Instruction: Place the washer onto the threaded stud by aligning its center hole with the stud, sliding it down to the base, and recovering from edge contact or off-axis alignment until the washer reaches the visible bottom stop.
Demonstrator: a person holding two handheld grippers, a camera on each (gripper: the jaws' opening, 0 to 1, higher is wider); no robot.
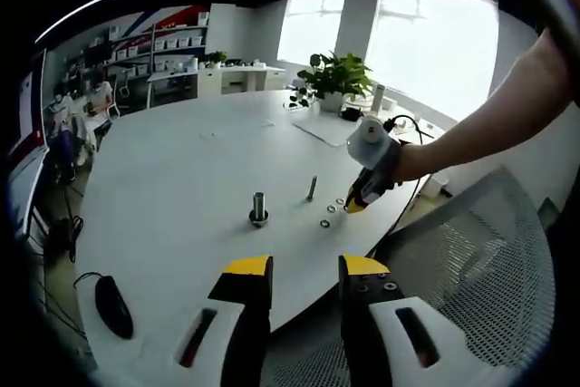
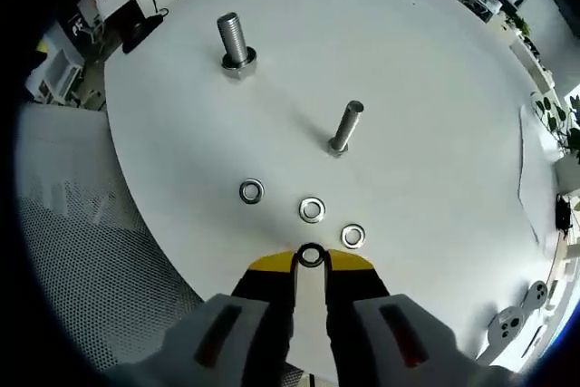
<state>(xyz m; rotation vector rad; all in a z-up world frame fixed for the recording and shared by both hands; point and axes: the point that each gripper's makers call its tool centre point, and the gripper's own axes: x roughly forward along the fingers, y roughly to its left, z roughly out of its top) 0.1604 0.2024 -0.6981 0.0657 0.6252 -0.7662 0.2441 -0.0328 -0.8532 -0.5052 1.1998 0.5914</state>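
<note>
Right gripper view: right gripper [image 2: 311, 265] pinches a washer [image 2: 311, 256] at its tips, bottom centre; threaded stud [image 2: 346, 127] stands mid-frame on the worktop [image 2: 435, 88]. Left gripper [image 1: 305, 271] hangs released, jaws apart

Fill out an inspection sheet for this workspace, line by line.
Surface: white table, round edge, bare in the middle.
Job's things: large stud and slim stud upright; three loose washers flat on the table; fourth washer at the right tool's tips.
Clutter: computer mouse, paper sheet.
Grippers: right tool closed on the fourth washer; left tool open, empty.
Cables: mouse lead.
Surroundings: mesh chair, potted plant, shelving.
</note>
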